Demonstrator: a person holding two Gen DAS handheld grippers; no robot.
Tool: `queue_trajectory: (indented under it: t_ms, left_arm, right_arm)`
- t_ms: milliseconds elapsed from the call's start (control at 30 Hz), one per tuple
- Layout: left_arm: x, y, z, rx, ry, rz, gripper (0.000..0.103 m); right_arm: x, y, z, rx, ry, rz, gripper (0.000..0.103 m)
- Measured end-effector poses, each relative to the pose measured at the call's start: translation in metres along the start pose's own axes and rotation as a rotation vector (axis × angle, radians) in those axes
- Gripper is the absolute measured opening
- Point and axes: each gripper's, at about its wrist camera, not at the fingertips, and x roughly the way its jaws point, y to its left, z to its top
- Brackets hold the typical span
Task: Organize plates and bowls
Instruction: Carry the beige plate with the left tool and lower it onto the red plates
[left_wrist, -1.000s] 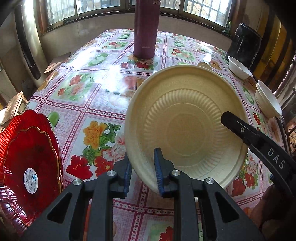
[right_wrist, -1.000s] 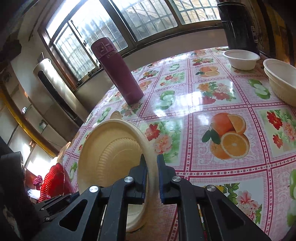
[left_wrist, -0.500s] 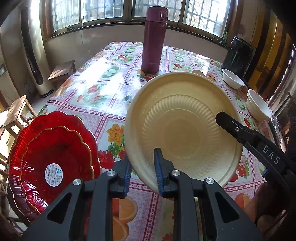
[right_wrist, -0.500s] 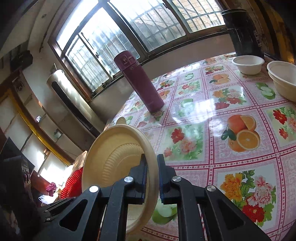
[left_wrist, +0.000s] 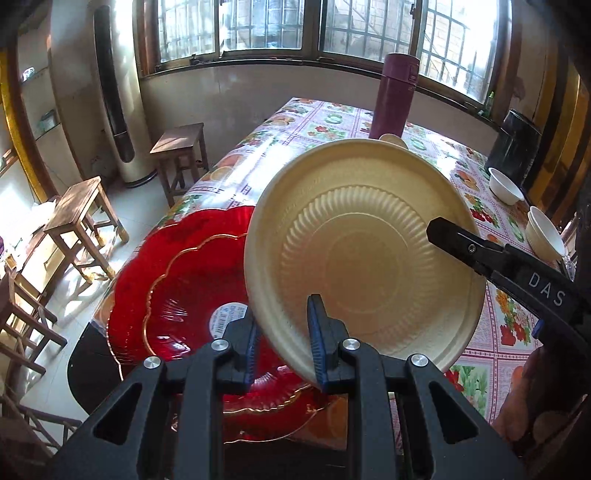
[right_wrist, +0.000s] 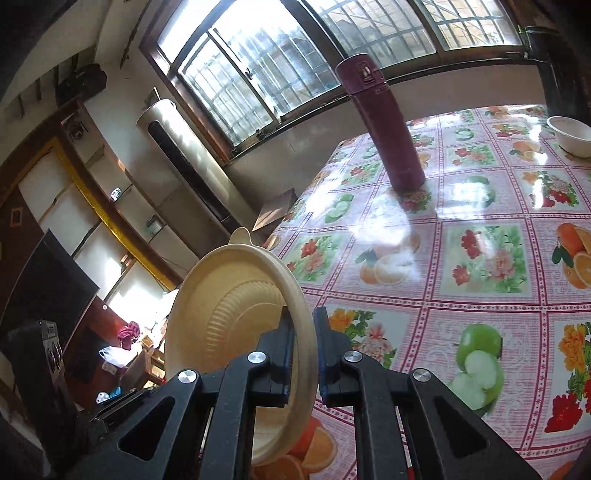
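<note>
A cream paper plate (left_wrist: 369, 254) is held tilted in the air by both grippers. My left gripper (left_wrist: 282, 332) is shut on its near rim. My right gripper (right_wrist: 303, 345) is shut on its right rim; its black finger shows in the left wrist view (left_wrist: 465, 247). The plate also shows in the right wrist view (right_wrist: 229, 317). A stack of red glass plates (left_wrist: 177, 288) with gold edges lies on the table's near left corner, directly below and left of the cream plate. White bowls (left_wrist: 504, 184) (left_wrist: 545, 236) sit at the far right.
A maroon flask (left_wrist: 395, 96) stands upright mid-table, also in the right wrist view (right_wrist: 388, 122). A black container (left_wrist: 515, 144) stands at the far right edge. Wooden stools (left_wrist: 81, 218) stand on the floor left of the floral-clothed table (right_wrist: 480, 258).
Both grippers have carried the cream plate up and leftward, so it now hangs over the red plates. The red stack has come toward the middle of the left wrist view.
</note>
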Motion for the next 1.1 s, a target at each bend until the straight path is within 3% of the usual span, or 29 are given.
queue_trajectory:
  t_ms: [300,800,1000,1100]
  left_arm:
    - [0.014,0.038,-0.007,-0.060,0.031,0.043,0.022]
    - [0.026,0.062,-0.014,-0.100,0.071,0.046,0.022]
    - [0.016,0.065,-0.014,-0.110,0.029,0.082,0.022]
    - [-0.001,0.064,-0.011,-0.102,-0.054,0.143,0.032]
  right_arm:
    - [0.041,0.036,-0.016,-0.081,0.068,0.000,0.011]
    - [0.065,0.038,-0.036,-0.112,0.112,-0.051,0.014]
    - [0.060,0.039,-0.034,-0.113,0.099,-0.053,0.015]
    - [0.051,0.035,-0.029,-0.104,0.075,-0.048,0.016]
